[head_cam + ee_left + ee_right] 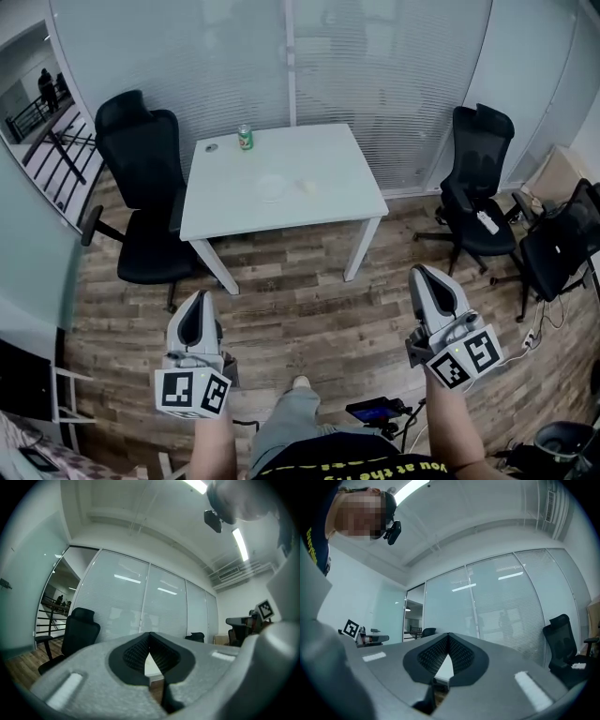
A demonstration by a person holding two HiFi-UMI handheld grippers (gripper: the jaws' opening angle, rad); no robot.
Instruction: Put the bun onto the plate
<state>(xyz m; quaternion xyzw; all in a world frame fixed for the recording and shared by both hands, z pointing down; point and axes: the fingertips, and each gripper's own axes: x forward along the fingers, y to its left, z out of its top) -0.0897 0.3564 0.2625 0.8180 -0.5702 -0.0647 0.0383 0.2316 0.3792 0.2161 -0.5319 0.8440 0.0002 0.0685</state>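
Wood floor (pixel 309 309) filled the lower frame. White surface (pixel 328 159) stood upper centre, with left chair (pixel 141 178) and right chair (pixel 478 178) flanking it. Left gripper (pixel 195 302) was lower left and right gripper (pixel 424 274) lower right, both over the floor, well short of the surface. Jaws of each were together, nothing between them. Plate (pixel 272 187) sat mid-surface, can (pixel 246 138) at the far edge. Bun (pixel 307 187) lay on the surface just right of the plate.

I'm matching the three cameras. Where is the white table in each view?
Head view: white table, upper centre.
Left gripper view: table, a pale sliver in the notch between the fingers.
Right gripper view: table, again between the fingers.
Shared landmark: the glass wall with blinds behind it.
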